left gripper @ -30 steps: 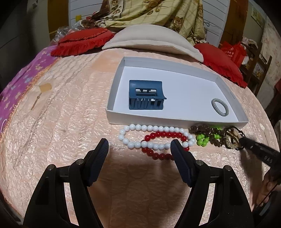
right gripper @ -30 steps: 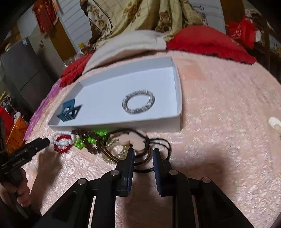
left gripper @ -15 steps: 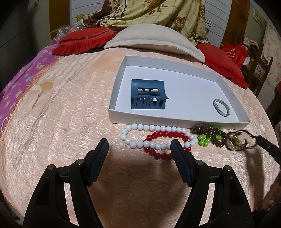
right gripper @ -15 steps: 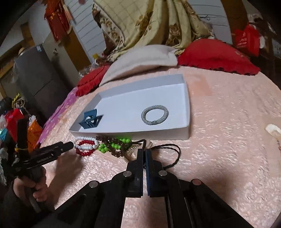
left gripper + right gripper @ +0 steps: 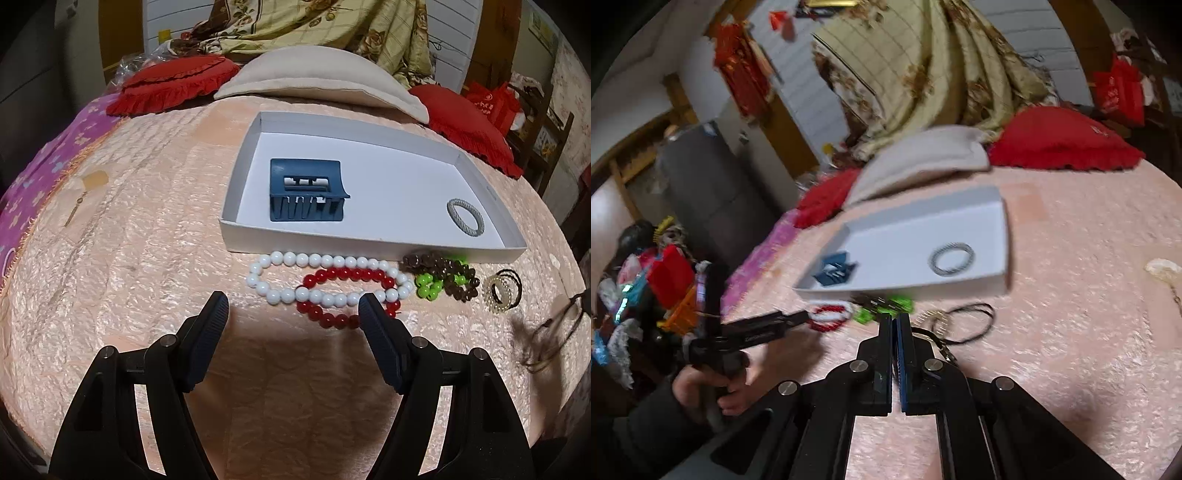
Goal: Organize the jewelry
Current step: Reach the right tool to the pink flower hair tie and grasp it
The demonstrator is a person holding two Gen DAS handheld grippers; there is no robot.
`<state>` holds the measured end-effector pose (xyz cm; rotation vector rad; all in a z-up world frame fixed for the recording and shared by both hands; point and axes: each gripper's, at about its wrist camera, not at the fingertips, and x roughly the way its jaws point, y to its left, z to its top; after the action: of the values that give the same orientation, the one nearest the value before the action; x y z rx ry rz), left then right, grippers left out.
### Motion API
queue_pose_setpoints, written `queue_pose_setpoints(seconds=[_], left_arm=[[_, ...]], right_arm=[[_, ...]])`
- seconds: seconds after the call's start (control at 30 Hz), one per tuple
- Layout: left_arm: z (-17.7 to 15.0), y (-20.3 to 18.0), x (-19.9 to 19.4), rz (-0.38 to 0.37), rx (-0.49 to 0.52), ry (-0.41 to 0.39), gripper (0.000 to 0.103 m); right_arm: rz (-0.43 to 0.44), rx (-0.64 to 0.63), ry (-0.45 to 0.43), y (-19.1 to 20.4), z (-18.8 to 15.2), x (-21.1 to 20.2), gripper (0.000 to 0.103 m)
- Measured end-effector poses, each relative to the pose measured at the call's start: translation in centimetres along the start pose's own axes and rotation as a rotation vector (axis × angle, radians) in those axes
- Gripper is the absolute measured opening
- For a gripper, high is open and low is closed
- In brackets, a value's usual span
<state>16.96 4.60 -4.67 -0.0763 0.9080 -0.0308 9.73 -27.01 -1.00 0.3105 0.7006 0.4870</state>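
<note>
A white tray [image 5: 369,125] on the pink bedspread holds a blue hair claw [image 5: 308,190] and a grey ring [image 5: 465,217]. In front of it lie a white bead bracelet [image 5: 280,295], a red bead bracelet [image 5: 332,317], green and brown beads [image 5: 443,280] and a pearl and black band cluster [image 5: 502,290]. My left gripper [image 5: 293,314] is open just short of the bead bracelets. My right gripper [image 5: 894,321] is shut on a thin black cord [image 5: 975,323], which it lifts at the right edge of the left wrist view [image 5: 550,332].
Red cushions [image 5: 173,83] and a beige pillow [image 5: 317,83] lie behind the tray. A purple blanket [image 5: 26,192] covers the bed's left side. A small tag [image 5: 94,181] lies left of the tray. Cluttered shelves [image 5: 646,280] stand beyond the bed's left edge.
My right gripper closed on the black cord and pulled it up and back, away from the pearl band cluster. My left gripper stayed open and hardly moved.
</note>
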Motion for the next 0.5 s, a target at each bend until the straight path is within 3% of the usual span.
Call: queue_pose_setpoints(seconds=[0.1, 0.2, 0.27, 0.37, 0.5], left_arm=[[0.0, -0.1, 0.1, -0.001, 0.002, 0.002, 0.073], [0.0, -0.2, 0.1, -0.002, 0.002, 0.002, 0.073], [0.0, -0.2, 0.1, -0.004, 0.004, 0.003, 0.073], [0.1, -0.2, 0.1, -0.005, 0.005, 0.001, 0.073], [0.1, -0.1, 0.1, -0.004, 0.002, 0.003, 0.073]], right_arm=[[0.037, 0.013, -0.012, -0.1, 0.1, -0.4, 0.002], [-0.088, 0.031, 0.035, -1.2, 0.0, 1.0, 0.002], [-0.220, 0.050, 0.074, -2.5, -0.2, 2.0, 0.002], [-0.290, 0.087, 0.071, -3.8, 0.1, 2.0, 0.002], [-0.328, 0.159, 0.093, -5.4, -0.2, 1.6, 0.015]])
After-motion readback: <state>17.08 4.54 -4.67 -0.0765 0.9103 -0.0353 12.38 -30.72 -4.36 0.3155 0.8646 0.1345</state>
